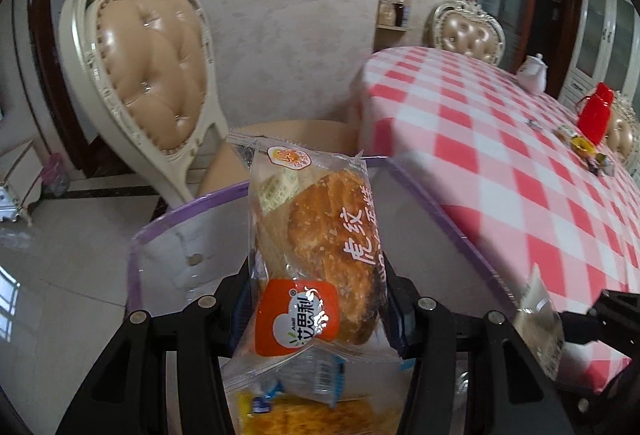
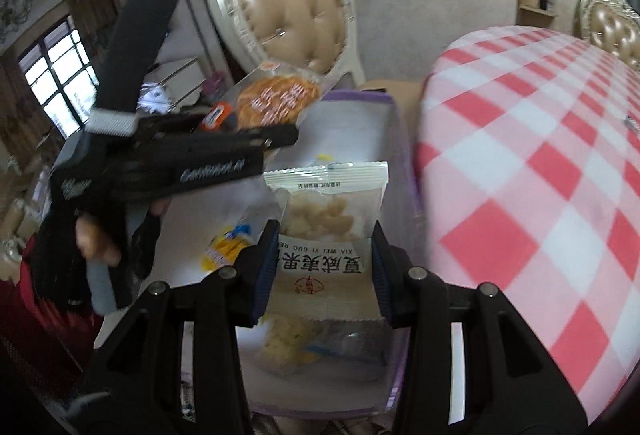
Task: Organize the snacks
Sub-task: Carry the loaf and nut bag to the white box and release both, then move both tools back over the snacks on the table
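Dining room, checked tablecloth (image 2: 540,163) beside clear purple-rimmed bin (image 1: 168,227). Left gripper (image 1: 316,299) clamps bread packet (image 1: 320,243), right gripper (image 2: 322,267) clamps nut pouch (image 2: 328,219), both over bin. Risk: grippers near each other, collision; slick wrappers slipping early.

My right gripper (image 2: 325,267) clamps a nut packet (image 2: 328,231) between both fingers, above the clear bin (image 2: 394,139); my left gripper (image 2: 276,135) holds a cake packet (image 2: 276,95) ahead-left.
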{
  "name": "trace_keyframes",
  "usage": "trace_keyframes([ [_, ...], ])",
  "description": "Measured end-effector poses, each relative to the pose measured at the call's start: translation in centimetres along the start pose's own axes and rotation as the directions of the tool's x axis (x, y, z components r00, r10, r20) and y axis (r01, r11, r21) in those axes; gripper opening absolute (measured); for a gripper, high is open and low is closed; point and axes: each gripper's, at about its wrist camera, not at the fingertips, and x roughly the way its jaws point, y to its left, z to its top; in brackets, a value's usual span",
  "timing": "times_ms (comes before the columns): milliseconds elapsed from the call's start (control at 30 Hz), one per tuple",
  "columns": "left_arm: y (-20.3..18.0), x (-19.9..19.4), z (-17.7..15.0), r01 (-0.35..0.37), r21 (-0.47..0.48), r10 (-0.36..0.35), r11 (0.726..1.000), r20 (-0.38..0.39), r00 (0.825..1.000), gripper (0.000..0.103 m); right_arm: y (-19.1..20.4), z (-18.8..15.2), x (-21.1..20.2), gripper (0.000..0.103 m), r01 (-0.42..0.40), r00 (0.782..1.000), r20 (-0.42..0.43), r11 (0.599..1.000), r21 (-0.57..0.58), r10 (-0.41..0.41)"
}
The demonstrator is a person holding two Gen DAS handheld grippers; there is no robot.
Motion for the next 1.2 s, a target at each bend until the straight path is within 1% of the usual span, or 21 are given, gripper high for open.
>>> trace_keyframes([
  [100, 0.0, 0.2, 0.1, -0.050, 0.004, 0.050, 0.999, -0.015, 0.999, 0.057, 0.2, -0.3, -0.1, 0.048, -0.053, 0.999, -0.008, 0.999, 0.012, 0.053],
  [167, -0.2, 0.1, 0.4, -0.088, -0.003, 0.088, 0.996, -0.008, 0.996, 0.064, -0.1, -0.5, -0.4, 0.057, -0.081, 0.997, 0.001, 0.996, 0.024, 0.081],
  [200, -0.3, -0.1, 0.5, -0.096, -0.003, 0.096, 0.995, 0.005, 0.995, 0.066, -0.2, -0.4, -0.6, 0.069, -0.079, 0.997, 0.010, 0.997, 0.026, 0.078],
  [233, -0.8, -0.5, 0.6, -0.110, 0.004, 0.109, 0.994, 0.027, 0.994, 0.074, -0.4, -0.5, -1.0, 0.073, -0.073, 0.997, 0.025, 0.997, 0.026, 0.072],
  [267, -1.2, -0.8, 0.7, -0.117, 0.015, 0.116, 0.993, 0.040, 0.992, 0.080, -0.4, -0.5, -1.4, 0.073, -0.064, 0.997, 0.039, 0.998, 0.026, 0.063],
  [367, -3.3, -1.2, 1.2, -0.121, 0.063, 0.117, 0.991, 0.066, 0.991, 0.084, -1.6, -0.8, -2.7, 0.073, -0.035, 0.997, 0.069, 0.998, 0.049, 0.031],
  [400, -4.4, -1.2, 1.5, -0.106, 0.083, 0.100, 0.991, 0.066, 0.993, 0.084, -2.0, -0.9, -3.1, 0.073, -0.027, 0.997, 0.078, 0.998, 0.056, 0.022],
  [500, -7.3, -1.2, 2.3, -0.046, 0.118, 0.038, 0.992, 0.067, 0.997, 0.084, -4.8, -1.4, -5.2, 0.073, 0.047, 0.992, 0.115, 0.993, 0.112, -0.060],
  [567, -10.1, -1.1, 3.1, 0.018, 0.142, -0.027, 0.990, 0.065, 0.998, 0.084, -6.9, -1.9, -6.8, 0.073, 0.097, 0.984, 0.131, 0.983, 0.156, -0.118],
  [633, -13.7, -0.9, 4.2, 0.111, 0.162, -0.120, 0.980, 0.049, 0.992, 0.084, -9.6, -2.3, -8.5, 0.074, 0.164, 0.973, 0.131, 0.965, 0.204, -0.193],
  [667, -15.6, -0.7, 4.7, 0.160, 0.171, -0.170, 0.972, 0.044, 0.985, 0.084, -11.2, -2.8, -9.7, 0.074, 0.205, 0.962, 0.131, 0.950, 0.234, -0.240],
  [733, -20.4, -0.2, 5.6, 0.263, 0.200, -0.275, 0.944, 0.034, 0.961, 0.084, -13.7, -3.6, -11.9, 0.074, 0.275, 0.937, 0.134, 0.919, 0.283, -0.322],
  [767, -22.0, 0.0, 5.9, 0.295, 0.210, -0.307, 0.932, 0.026, 0.952, 0.084, -15.7, -4.3, -13.5, 0.074, 0.327, 0.915, 0.125, 0.886, 0.328, -0.384],
  [867, -29.9, 2.1, 6.7, 0.424, 0.249, -0.428, 0.871, -0.041, 0.903, 0.085, -20.1, -6.1, -17.1, 0.077, 0.398, 0.873, 0.100, 0.816, 0.419, -0.478],
  [900, -31.6, 2.7, 6.9, 0.449, 0.253, -0.449, 0.857, -0.058, 0.891, 0.084, -21.7, -6.9, -18.2, 0.078, 0.416, 0.858, 0.091, 0.787, 0.455, -0.506],
  [933, -34.4, 3.9, 7.2, 0.485, 0.256, -0.480, 0.836, -0.089, 0.873, 0.084, -23.9, -7.9, -19.7, 0.078, 0.437, 0.839, 0.071, 0.746, 0.503, -0.539],
  [967, -35.9, 4.6, 7.4, 0.504, 0.255, -0.494, 0.825, -0.106, 0.863, 0.084, -25.1, -8.3, -20.4, 0.078, 0.445, 0.830, 0.060, 0.725, 0.526, -0.554],
  [1000, -38.2, 5.9, 7.7, 0.519, 0.250, -0.503, 0.818, -0.129, 0.855, 0.084, -27.1, -9.3, -21.8, 0.078, 0.458, 0.813, 0.045, 0.686, 0.566, -0.580],
  [1067, -41.0, 7.8, 8.3, 0.534, 0.223, -0.511, 0.816, -0.153, 0.846, 0.085, -30.2, -10.7, -23.7, 0.078, 0.459, 0.796, 0.028, 0.632, 0.624, -0.605],
  [1100, -42.1, 8.5, 8.5, 0.541, 0.210, -0.517, 0.814, -0.162, 0.841, 0.085, -31.3, -11.1, -24.4, 0.078, 0.455, 0.793, 0.024, 0.617, 0.642, -0.609],
  [1200, -46.4, 10.4, 9.7, 0.568, 0.195, -0.538, 0.799, -0.188, 0.822, 0.084, -35.7, -12.3, -26.2, 0.078, 0.429, 0.776, 0.012, 0.542, 0.722, -0.631],
])
